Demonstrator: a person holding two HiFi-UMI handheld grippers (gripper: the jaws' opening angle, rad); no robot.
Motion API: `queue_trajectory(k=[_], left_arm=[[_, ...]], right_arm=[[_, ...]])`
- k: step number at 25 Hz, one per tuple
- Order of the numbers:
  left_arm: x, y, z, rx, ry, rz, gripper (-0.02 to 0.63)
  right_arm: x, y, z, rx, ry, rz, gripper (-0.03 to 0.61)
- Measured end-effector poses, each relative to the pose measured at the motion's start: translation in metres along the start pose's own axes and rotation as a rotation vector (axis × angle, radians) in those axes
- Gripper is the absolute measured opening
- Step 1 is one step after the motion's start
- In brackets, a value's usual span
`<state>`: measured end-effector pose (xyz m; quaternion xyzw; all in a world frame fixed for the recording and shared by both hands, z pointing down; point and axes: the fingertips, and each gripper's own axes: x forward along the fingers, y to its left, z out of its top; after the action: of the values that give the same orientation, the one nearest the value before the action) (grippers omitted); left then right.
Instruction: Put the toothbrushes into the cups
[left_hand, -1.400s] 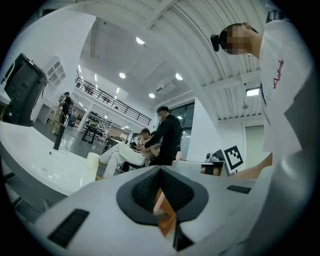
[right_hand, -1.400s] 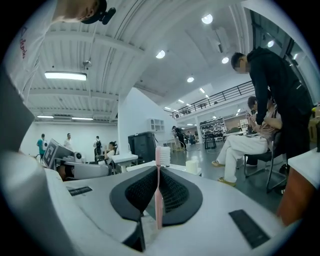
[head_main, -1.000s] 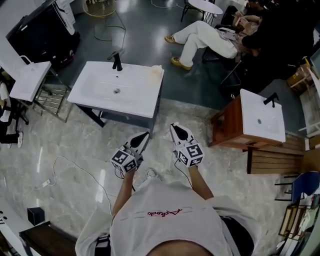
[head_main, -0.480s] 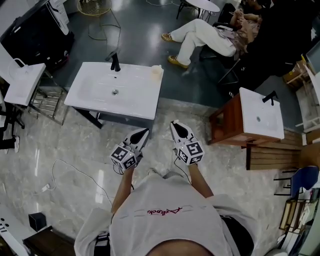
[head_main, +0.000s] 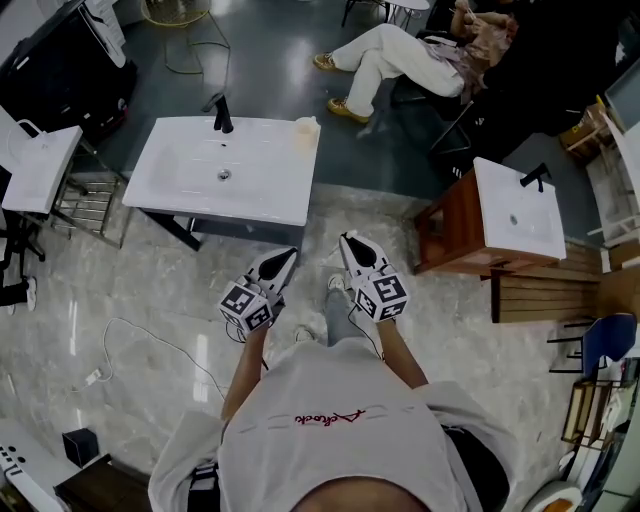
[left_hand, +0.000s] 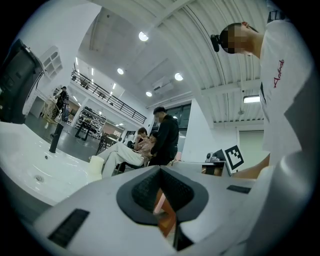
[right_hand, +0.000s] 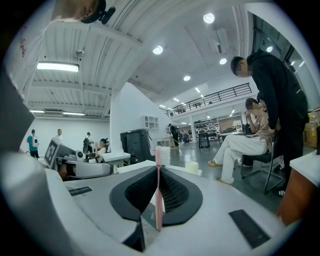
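1. White, glossy and rectangular: that's the sink (head_main: 250, 185) in the head view. A black faucet (head_main: 220, 112) stands at its far edge and a cream cup (head_main: 305, 128) on its far right corner. My left gripper (head_main: 285, 260) and right gripper (head_main: 348, 242) sit side by side, tips toward the sink's near edge, over a veined marble-look floor (head_main: 120, 300). Anything in the jaws is too small to make out here. A wooden cabinet (head_main: 450, 230) stands off to the right, and a seated person (head_main: 400, 55) is beyond.
2. Left gripper view: the jaws are together, with the ribbed black pads (left_hand: 145, 190) meeting at the tip.
   - A thin pink strip (left_hand: 160, 201) is pinched in the gap behind the tip, with an orange patch under it.
   - It looks like a handle, but no bristles show, so I can't confirm it's a toothbrush.
   - Only this view shows the sink side-on: smooth basin, faucet as a slim post, cup as a squat cylinder.
3. Right gripper view: the jaws are clamped on a toothbrush (right_hand: 158, 195), upright between the mesh-textured pads (right_hand: 175, 192).
   - It has a slim, straight, pale-pink handle, and a white bristle block pokes above the tip.
   - No other view shows that detail.
   - The cup sits just right of the brush head in frame, well apart from it, on the sink.
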<state>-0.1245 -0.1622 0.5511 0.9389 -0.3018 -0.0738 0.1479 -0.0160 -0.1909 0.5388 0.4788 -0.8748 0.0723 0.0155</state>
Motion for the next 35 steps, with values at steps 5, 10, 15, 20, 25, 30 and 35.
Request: queue_trajectory(k=[5, 10, 15, 20, 25, 30, 35], left_arm=[[0.004, -0.003, 0.003, 0.01, -0.015, -0.014, 0.014], [0.009, -0.003, 0.002, 0.019, -0.018, -0.025, 0.014], [0.013, 0.002, 0.002, 0.032, -0.017, -0.035, 0.014], [0.023, 0.01, 0.011, 0.038, -0.035, -0.046, 0.014], [0.033, 0.019, 0.015, 0.039, -0.037, -0.046, 0.014], [0.04, 0.029, 0.01, 0.022, -0.022, -0.038, 0.014], [0.054, 0.045, 0.005, 0.009, -0.006, -0.037, 0.014]], right_arm=[[-0.005, -0.002, 0.002, -0.01, -0.008, -0.012, 0.009], [-0.006, -0.007, 0.004, -0.015, -0.023, -0.021, 0.009], [-0.002, -0.011, 0.004, -0.015, -0.039, -0.031, 0.009], [0.006, -0.014, 0.008, -0.019, -0.045, -0.031, 0.009], [0.017, -0.021, 0.008, -0.019, -0.039, -0.026, 0.009], [0.027, -0.031, 0.003, -0.004, -0.027, -0.027, 0.009], [0.04, -0.046, -0.003, 0.008, -0.014, -0.034, 0.009]])
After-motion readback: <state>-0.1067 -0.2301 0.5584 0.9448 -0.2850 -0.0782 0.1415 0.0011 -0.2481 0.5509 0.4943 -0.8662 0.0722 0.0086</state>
